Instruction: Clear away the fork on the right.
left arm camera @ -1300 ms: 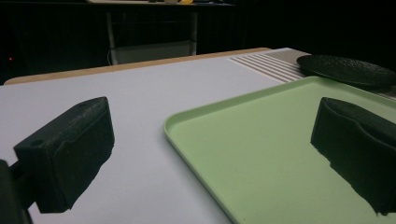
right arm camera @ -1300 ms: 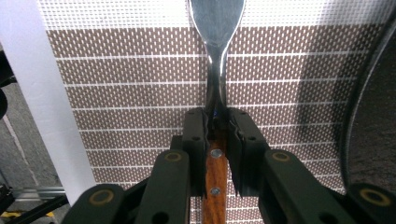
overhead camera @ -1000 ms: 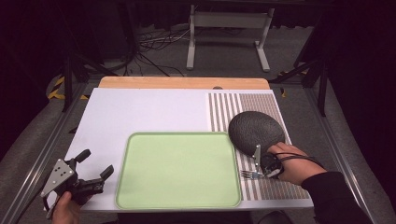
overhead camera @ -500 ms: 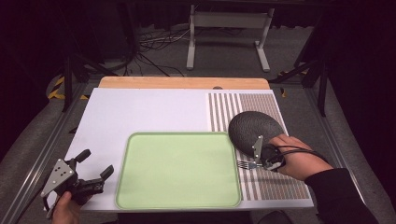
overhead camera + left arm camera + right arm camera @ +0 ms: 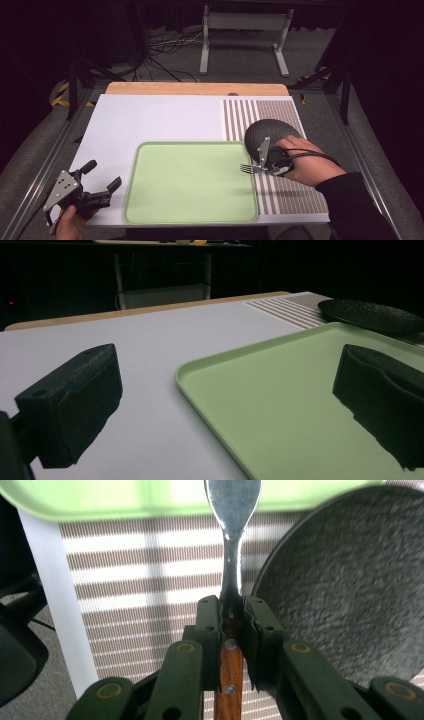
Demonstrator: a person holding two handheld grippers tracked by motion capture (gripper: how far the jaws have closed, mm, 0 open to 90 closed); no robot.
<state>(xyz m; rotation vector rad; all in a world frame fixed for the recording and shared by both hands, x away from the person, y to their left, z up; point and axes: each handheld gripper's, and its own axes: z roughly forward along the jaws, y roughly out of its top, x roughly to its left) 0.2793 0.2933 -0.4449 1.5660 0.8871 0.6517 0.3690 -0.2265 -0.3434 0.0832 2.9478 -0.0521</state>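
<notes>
My right gripper (image 5: 266,167) is shut on a fork (image 5: 248,168) with a wooden handle (image 5: 230,672) and metal tines. It holds the fork in the air, tines pointing left over the right edge of the pale green tray (image 5: 165,200). In the right gripper view the fork's metal neck (image 5: 232,565) runs up between the jaws toward the tray (image 5: 125,495). A dark round plate (image 5: 262,132) lies just behind that hand. My left gripper (image 5: 102,182) rests open near the table's front left corner, beside the tray (image 5: 280,405), nothing between its jaws.
A striped placemat (image 5: 285,195) lies under the plate (image 5: 350,580) on the white table top (image 5: 150,120). A wooden strip (image 5: 195,88) runs along the far edge. A metal stand (image 5: 245,30) and cables lie on the floor beyond.
My right gripper has risen with the fork and moved left, from over the striped mat to the tray's right edge. The left gripper has stayed put.
</notes>
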